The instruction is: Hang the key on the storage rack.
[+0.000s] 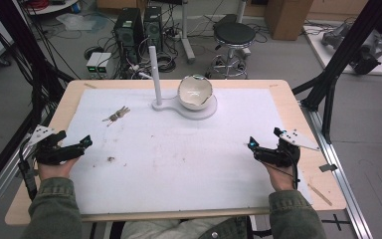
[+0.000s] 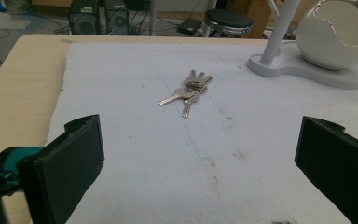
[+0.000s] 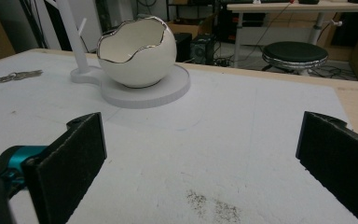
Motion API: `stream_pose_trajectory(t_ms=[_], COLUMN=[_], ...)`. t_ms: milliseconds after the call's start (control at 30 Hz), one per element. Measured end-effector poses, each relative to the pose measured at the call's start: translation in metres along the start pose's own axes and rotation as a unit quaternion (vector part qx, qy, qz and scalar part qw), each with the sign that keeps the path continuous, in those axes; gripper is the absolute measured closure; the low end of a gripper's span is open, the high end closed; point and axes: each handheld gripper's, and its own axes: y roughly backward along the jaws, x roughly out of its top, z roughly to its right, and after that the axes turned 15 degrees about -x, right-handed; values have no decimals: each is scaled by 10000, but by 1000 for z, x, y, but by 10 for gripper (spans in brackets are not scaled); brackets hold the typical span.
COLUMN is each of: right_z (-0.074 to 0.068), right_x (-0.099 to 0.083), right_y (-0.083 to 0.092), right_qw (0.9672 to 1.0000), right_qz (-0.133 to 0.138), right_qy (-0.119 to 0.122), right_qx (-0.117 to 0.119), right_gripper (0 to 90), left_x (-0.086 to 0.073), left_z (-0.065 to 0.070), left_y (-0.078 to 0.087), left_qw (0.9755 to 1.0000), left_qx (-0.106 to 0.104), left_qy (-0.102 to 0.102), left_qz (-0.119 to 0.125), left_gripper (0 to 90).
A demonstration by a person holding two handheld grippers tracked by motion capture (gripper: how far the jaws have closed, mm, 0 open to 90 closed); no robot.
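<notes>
- The left gripper [image 1: 74, 147] is resting at 9 o'clock on the table, jaws standing wide apart with nothing between them; the right gripper [image 1: 264, 148] is sitting at 3 o'clock, its jaws likewise spread and empty.
- The bunch of keys [image 2: 189, 90] is lying flat on the white mat [image 1: 179, 164] at about 11 o'clock, ahead of the left gripper and well apart from it.
- Likely risk: the keys are lying thin and fanned out, so jaws closing from above may be catching one key only, leaving the rest dangling or sliding away across the mat.
- The egg-shaped bowl [image 3: 137, 53] is standing at 12 o'clock on its white stand [image 3: 168, 91], just beside the upright post [image 1: 154, 74]; a wide swing carrying the keys could be knocking the post or the bowl's jagged rim.
- Nothing is standing between the left gripper and the keys; only small dark smudges [image 1: 111, 159] are marking the mat.
</notes>
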Motion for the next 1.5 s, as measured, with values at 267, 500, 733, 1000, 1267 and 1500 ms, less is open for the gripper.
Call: stream_pose_trajectory(t_ms=[267, 500, 733, 1000, 1267, 1500], right_z=[1, 1, 2, 2, 1, 1], right_x=[0, 0, 0, -1, 0, -1], right_y=[1, 1, 1, 1, 0, -3], right_qw=[10000, 10000, 10000, 10000, 10000, 9997], right_qz=[11, 8, 6, -9, -16, -35], right_qy=[-40, -68, -54, -62, -83, -171], right_qx=[-12, -3, 9, 2, 46, 144], right_gripper=[5, 5, 5, 5, 5, 5], left_x=[4, 17, 26, 41, 58, 68], left_z=[0, 9, 14, 14, 15, 18], left_y=[-5, -8, -16, -30, -46, -67], left_qw=[9999, 9995, 9988, 9982, 9969, 9950], left_qx=[-2, -65, -148, -156, -214, -395], left_qy=[-37, -192, -241, -321, -434, -400], left_qz=[-150, -241, -387, -474, -623, -831], left_gripper=[17, 17, 17, 17, 17, 17])
